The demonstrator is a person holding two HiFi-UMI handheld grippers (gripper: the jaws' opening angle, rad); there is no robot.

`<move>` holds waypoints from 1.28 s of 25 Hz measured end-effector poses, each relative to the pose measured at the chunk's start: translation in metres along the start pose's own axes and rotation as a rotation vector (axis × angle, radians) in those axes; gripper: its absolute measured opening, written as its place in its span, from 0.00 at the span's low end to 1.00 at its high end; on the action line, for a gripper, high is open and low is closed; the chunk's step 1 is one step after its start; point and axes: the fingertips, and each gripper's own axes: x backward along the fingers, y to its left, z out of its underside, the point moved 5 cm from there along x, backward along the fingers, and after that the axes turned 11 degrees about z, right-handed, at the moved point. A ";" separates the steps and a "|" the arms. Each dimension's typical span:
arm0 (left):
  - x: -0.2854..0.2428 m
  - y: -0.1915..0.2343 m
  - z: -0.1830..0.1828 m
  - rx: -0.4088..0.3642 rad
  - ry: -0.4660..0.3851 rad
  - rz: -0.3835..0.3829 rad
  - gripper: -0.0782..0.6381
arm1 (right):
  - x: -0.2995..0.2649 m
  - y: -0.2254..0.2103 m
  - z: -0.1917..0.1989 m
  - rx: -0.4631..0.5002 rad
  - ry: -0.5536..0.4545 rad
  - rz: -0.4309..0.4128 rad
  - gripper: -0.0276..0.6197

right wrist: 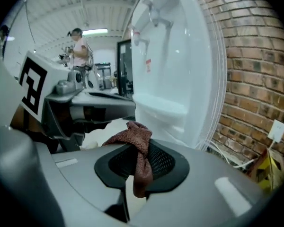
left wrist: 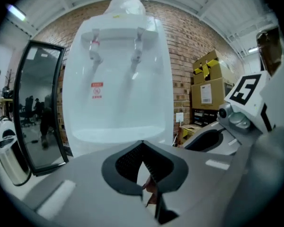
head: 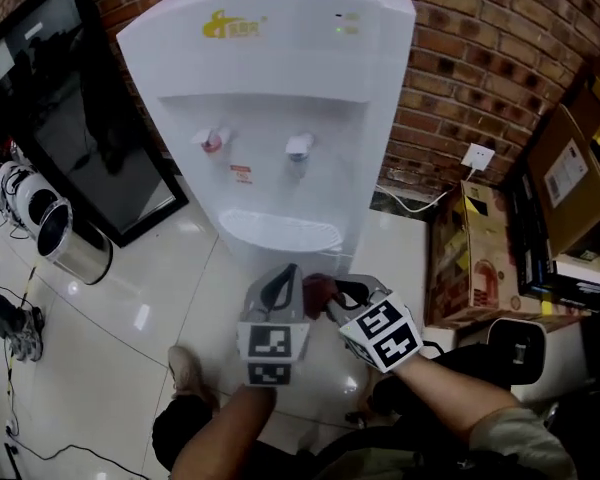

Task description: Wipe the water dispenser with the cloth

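Brown cloth (right wrist: pixel 141 148) is pinched between the fingers of the right gripper (right wrist: pixel 136 150), near the white dispenser (head: pixel 270 108) but apart from it. The left gripper's (left wrist: pixel 142 148) fingers are pressed together at the tips. Cardboard boxes (head: pixel 570 168) are stacked at the right, their contents hidden. The dispenser's top is cut off in the head view.
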 end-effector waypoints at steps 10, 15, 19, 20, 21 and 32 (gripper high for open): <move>0.050 -0.064 -0.099 -0.088 -0.169 -0.066 0.11 | 0.111 -0.034 -0.081 0.000 -0.444 -0.002 0.15; 0.058 -0.086 -0.140 -0.107 -0.187 -0.122 0.11 | 0.151 -0.070 -0.085 -0.055 -0.532 0.023 0.15; 0.060 -0.100 -0.182 -0.157 -0.242 -0.121 0.11 | 0.181 -0.089 -0.102 -0.095 -0.637 0.040 0.15; 0.061 -0.102 -0.190 -0.164 -0.258 -0.118 0.11 | 0.185 -0.093 -0.105 -0.105 -0.662 0.042 0.15; 0.062 -0.103 -0.196 -0.163 -0.270 -0.117 0.11 | 0.188 -0.097 -0.108 -0.111 -0.687 0.044 0.15; 0.085 -0.096 -0.232 -0.122 -0.360 -0.157 0.11 | 0.236 -0.151 -0.187 -0.121 -0.835 0.197 0.15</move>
